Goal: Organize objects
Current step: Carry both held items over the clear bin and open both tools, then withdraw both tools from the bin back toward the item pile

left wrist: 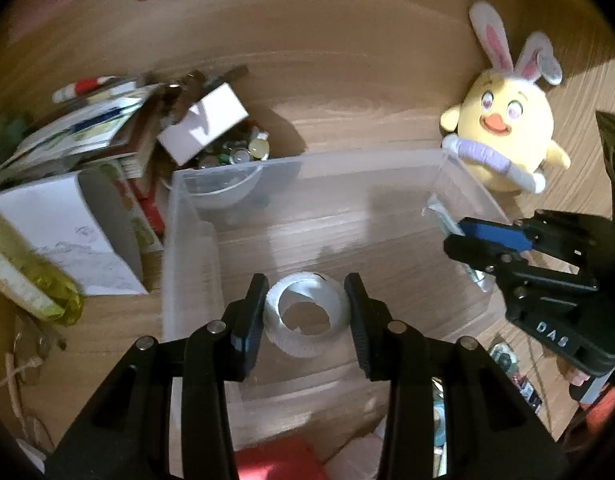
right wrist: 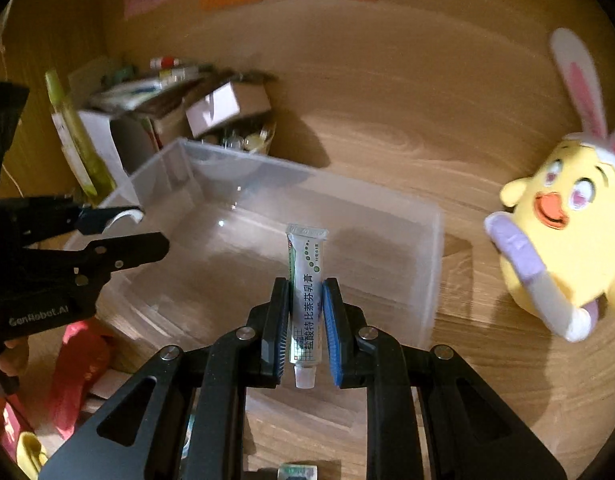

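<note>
Risk, as we are judging it: the ointment tube [right wrist: 306, 300] slipping, since we are pinching it only near its cap end in the right claw [right wrist: 305, 320], over the near rim of the clear bin [right wrist: 435, 240]. We are gripping the tape roll [left wrist: 305, 314] in the left claw [left wrist: 306, 312], angled down over the bin's floor. Both could collide inside.

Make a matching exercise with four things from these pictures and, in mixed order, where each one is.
Things:
1. tape roll
2. ointment tube
3. plush chick
4. clear bin

Places:
A. on the table beside the bin
B. between the fingers of the right tool
C. on the wooden table, under both tools
D. between the fingers of the left tool

Pairs: 1-D, 2-B, 3-A, 4-C
</note>
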{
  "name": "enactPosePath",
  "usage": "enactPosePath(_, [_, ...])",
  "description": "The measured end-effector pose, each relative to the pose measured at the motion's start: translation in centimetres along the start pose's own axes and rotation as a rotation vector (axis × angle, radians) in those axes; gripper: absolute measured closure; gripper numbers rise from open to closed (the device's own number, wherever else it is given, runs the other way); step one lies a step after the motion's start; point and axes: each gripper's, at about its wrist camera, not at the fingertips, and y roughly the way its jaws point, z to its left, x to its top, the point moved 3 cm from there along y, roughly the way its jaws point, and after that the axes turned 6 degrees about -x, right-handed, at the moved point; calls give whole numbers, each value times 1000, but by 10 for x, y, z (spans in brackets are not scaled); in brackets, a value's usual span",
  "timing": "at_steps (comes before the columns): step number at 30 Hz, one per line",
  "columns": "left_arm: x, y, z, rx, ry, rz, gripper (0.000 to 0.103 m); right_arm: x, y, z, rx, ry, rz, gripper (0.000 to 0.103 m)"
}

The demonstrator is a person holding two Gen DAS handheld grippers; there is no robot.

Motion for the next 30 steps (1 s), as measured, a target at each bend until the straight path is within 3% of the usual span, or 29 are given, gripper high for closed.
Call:
enactPosePath(12, [2,15,-5,4,35,60,62,6,23,9,-35,-56,67,88])
enactPosePath(17, [3,6,-5,15,34,29,43,8,16,10,-75,-63,47,84])
enactPosePath(19, [3,-4,-5,23,38,5,40,9,8,9,-83,-59,28,72])
enactPosePath(22, [2,-21,-5,26,41,-35,33,9,-9,7,-95,-44,-17,61])
enactPosePath(26, [-3,-48,-6,44,44,-98,17,7,-35,3,-92,-17,-67,48])
enactPosePath(30, [-14,-73,-5,57,35,-154,5,-2,-65,-1,-89,26,-127,27])
